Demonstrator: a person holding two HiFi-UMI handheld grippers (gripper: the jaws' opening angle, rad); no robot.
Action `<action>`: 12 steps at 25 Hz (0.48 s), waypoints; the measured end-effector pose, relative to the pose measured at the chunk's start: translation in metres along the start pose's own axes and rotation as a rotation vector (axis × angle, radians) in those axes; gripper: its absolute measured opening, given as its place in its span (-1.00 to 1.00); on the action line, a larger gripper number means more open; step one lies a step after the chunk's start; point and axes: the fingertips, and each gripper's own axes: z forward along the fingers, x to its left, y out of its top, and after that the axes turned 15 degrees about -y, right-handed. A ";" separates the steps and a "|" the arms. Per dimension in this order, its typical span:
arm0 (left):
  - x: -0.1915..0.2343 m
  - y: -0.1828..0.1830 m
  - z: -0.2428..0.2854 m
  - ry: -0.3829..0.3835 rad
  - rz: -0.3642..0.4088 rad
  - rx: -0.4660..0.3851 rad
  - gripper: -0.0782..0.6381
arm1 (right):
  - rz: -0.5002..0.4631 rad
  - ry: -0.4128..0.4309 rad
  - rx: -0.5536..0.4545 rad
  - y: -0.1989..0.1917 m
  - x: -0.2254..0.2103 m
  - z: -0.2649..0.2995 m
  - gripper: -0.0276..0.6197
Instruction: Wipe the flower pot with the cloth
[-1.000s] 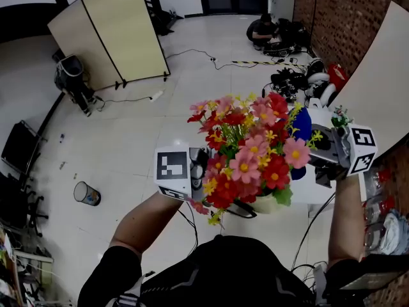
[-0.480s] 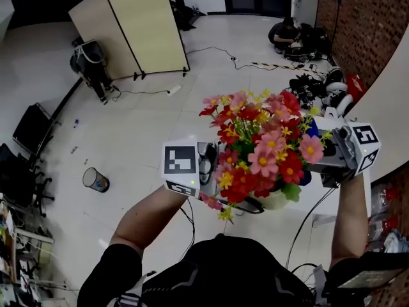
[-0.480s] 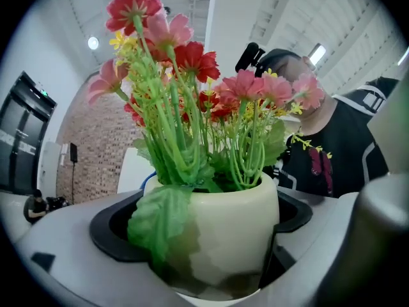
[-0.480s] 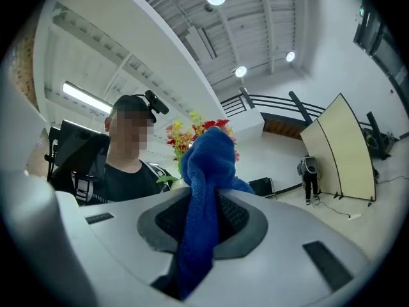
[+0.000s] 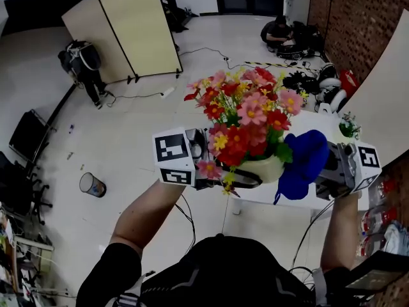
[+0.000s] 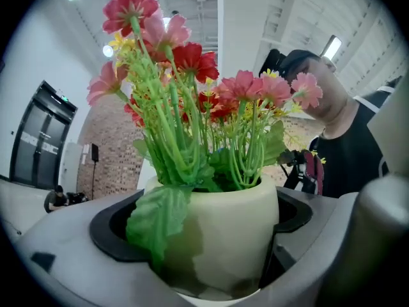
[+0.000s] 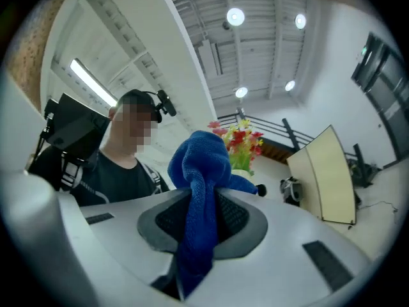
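Left tool [image 5: 239, 179] clamps the cream ceramic flower pot of red and pink flowers [image 6: 227, 226], right tool [image 7: 195, 235] pinches the bunched blue cloth [image 5: 305, 162] just beside it, so wiping seems in hand, next calling for the cloth rubbed round the pot's wall.

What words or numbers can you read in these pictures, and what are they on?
No readable words or numbers anywhere.
The marker cube on the left hand-held gripper: black-and-white squares only, no letters.
The marker cube on the right hand-held gripper: the same.
The cup: any print too small to read.
The flower pot and cloth: no print.
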 end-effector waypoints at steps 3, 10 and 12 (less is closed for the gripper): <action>0.005 0.012 0.002 0.014 0.007 -0.022 0.80 | 0.043 -0.216 -0.127 0.001 -0.038 -0.018 -0.71; 0.009 0.029 0.010 0.031 0.008 -0.067 0.80 | 0.128 -0.449 -0.256 -0.029 -0.071 -0.012 -0.71; 0.011 0.028 0.014 0.034 0.015 -0.055 0.80 | 0.125 -0.441 -0.265 -0.029 -0.068 -0.006 -0.71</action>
